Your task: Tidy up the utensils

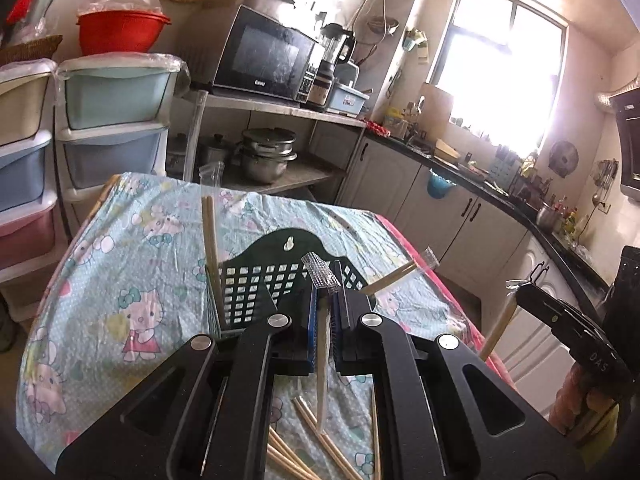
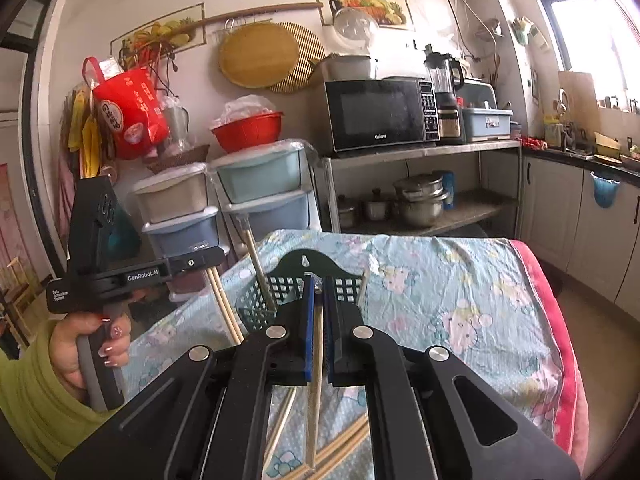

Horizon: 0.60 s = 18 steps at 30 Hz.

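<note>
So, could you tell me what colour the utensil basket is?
Dark green basket, seen best in the right wrist view.

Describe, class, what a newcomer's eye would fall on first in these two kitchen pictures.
Up close, each hand-held gripper is shut on wrapped chopsticks: the left hand-held gripper and the right hand-held gripper. Just beyond stands a dark green utensil basket on the cartoon-cat tablecloth, with loose chopsticks lying below. Behind, a black microwave sits on a metal shelf.
</note>
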Motion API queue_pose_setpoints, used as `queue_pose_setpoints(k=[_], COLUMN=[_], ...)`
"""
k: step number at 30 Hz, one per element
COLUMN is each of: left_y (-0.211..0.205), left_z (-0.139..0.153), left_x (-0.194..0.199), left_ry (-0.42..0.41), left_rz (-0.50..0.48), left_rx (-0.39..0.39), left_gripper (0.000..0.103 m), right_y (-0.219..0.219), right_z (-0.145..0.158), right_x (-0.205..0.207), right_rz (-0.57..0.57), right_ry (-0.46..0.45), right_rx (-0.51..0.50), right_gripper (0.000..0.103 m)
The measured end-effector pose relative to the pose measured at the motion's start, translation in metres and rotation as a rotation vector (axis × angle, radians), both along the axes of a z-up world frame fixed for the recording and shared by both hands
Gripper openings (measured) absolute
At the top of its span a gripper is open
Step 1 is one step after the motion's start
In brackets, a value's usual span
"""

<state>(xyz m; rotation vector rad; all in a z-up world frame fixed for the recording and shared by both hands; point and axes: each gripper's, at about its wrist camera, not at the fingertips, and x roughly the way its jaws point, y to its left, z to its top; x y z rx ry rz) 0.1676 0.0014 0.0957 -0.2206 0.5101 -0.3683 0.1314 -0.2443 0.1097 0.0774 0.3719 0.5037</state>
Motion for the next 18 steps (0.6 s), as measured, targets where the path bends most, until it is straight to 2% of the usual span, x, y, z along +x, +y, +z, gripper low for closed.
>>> queue_pose_setpoints(k=[18], left_y=[0.008], left_z=[0.031], left_x=[-0.001], left_ry=[-0.084], left_rz=[0.008], left_rx=[-0.009], left_gripper=[0.003], right_y=[0.024], right_z=[0.019], right_x=[0.008], right_rz=[0.031], right_ry=[-0.044], right_rx=[0.022], right_gripper=[0.004])
